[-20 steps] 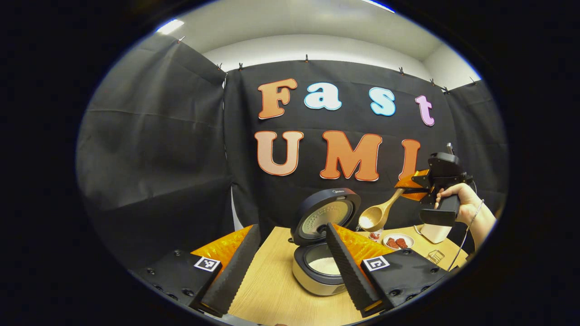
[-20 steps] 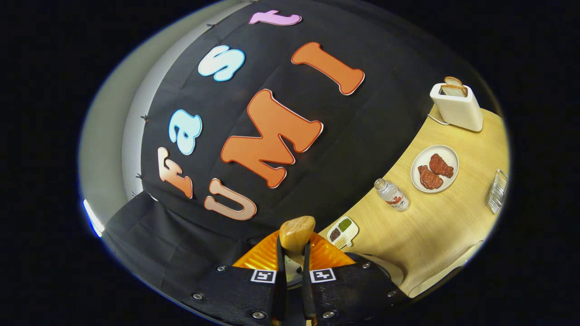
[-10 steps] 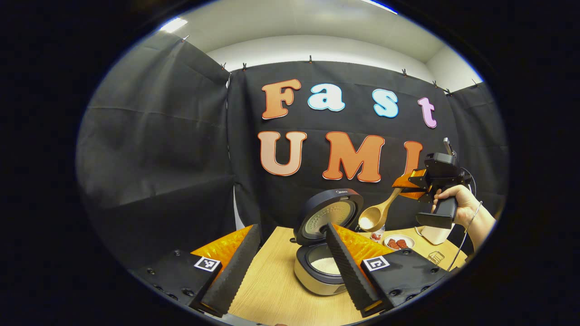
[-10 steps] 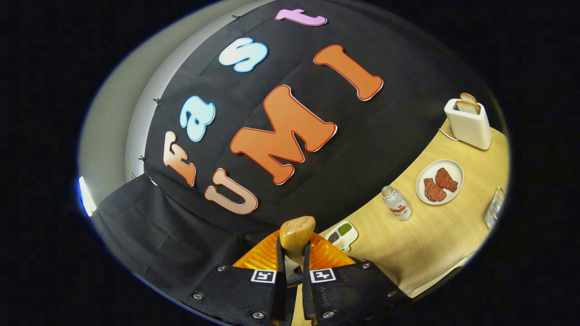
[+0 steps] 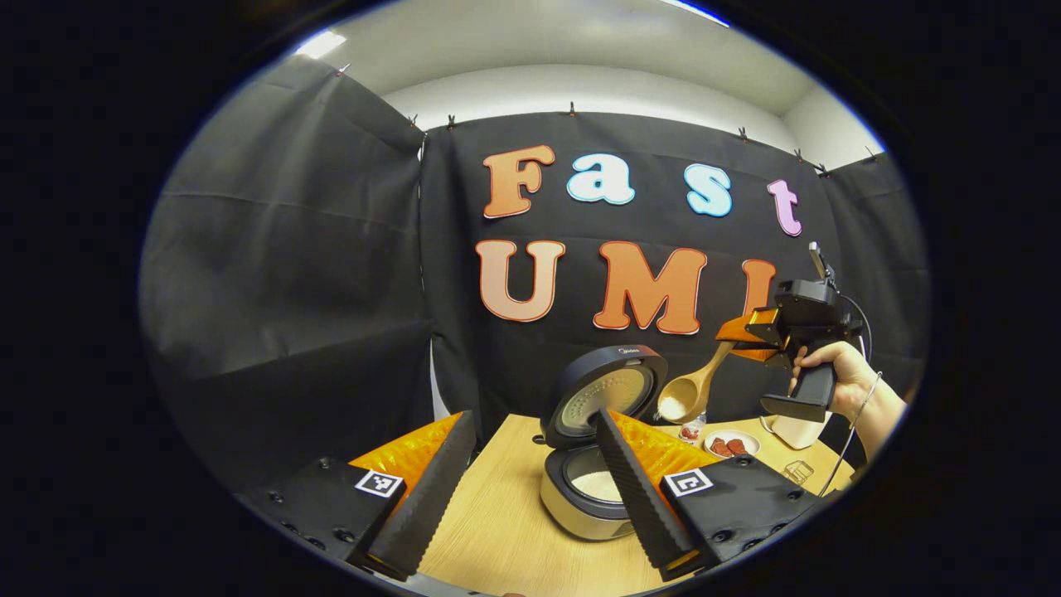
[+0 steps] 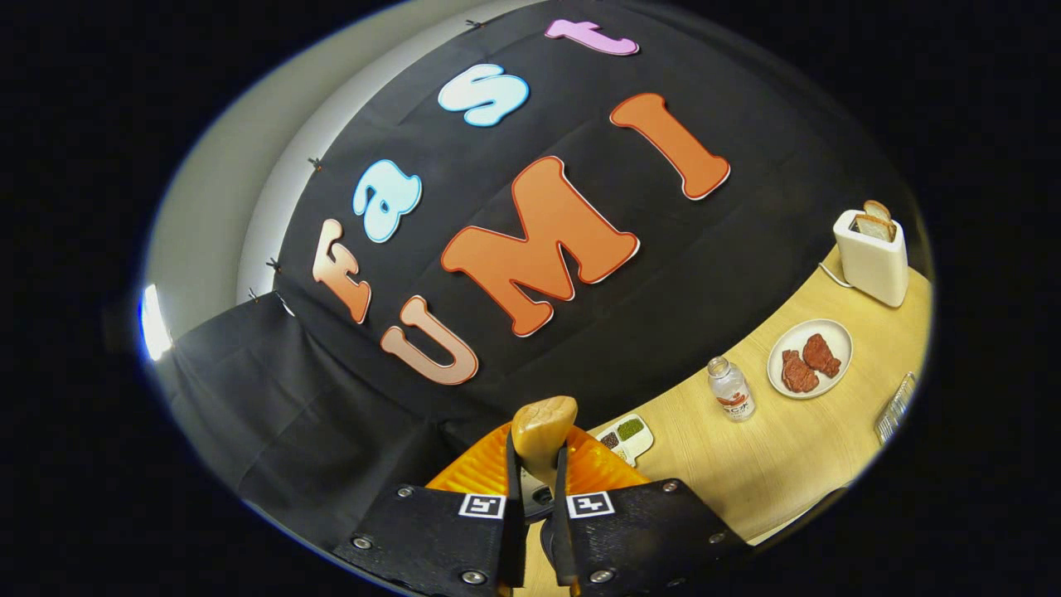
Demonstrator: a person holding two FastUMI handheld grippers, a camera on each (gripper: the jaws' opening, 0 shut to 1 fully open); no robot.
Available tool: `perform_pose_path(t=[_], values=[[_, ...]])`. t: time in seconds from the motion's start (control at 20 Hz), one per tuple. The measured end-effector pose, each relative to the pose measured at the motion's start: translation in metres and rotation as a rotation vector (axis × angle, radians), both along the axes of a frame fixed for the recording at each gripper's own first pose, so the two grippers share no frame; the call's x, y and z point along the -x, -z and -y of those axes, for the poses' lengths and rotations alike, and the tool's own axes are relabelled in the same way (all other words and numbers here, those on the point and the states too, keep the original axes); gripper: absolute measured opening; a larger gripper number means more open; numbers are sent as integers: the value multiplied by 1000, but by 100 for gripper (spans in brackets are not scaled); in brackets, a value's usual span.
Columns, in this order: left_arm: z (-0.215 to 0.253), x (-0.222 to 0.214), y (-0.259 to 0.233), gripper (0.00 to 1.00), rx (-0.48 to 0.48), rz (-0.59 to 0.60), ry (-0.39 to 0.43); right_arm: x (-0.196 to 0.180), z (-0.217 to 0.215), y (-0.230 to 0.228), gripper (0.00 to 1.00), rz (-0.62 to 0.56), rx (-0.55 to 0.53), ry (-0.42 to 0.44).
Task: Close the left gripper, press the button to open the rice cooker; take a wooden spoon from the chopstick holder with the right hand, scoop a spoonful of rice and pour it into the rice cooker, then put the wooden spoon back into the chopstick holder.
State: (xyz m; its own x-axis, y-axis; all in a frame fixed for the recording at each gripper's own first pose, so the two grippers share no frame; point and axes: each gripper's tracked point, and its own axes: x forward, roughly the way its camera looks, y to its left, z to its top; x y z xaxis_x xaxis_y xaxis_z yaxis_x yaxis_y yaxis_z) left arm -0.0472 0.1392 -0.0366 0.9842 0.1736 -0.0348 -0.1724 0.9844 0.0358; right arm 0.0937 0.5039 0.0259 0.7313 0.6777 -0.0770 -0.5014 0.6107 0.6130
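Note:
The rice cooker (image 5: 593, 485) stands on the wooden table (image 5: 497, 531) with its round lid (image 5: 603, 396) swung up; white rice lies in its pot. My left gripper (image 5: 530, 485) hovers near the table's front, open, nothing between its fingers. Above and right of the cooker, a hand holds my right gripper (image 5: 738, 338), shut on the handle of a wooden spoon (image 5: 692, 390) whose bowl carries a little rice. In the right gripper view the spoon (image 6: 540, 431) sticks out ahead between the two fingers of the gripper (image 6: 535, 506).
A white toaster (image 6: 872, 257) with bread, a plate (image 6: 808, 358) with red pieces, a small bottle (image 6: 729, 388), a tray of grains (image 6: 626, 433) and a wire rack (image 6: 893, 408) lie along the table's back and right side.
My right gripper has lifted a little with the spoon and rolled, so the table looks less tilted in its view. The left gripper has barely moved.

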Motion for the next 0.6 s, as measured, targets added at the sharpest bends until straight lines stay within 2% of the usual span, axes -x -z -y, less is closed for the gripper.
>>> perform_pose_path(t=[0.6], values=[[0,0,4,100,8,-4,3,10,-7,-7,12,162,76,-48]])
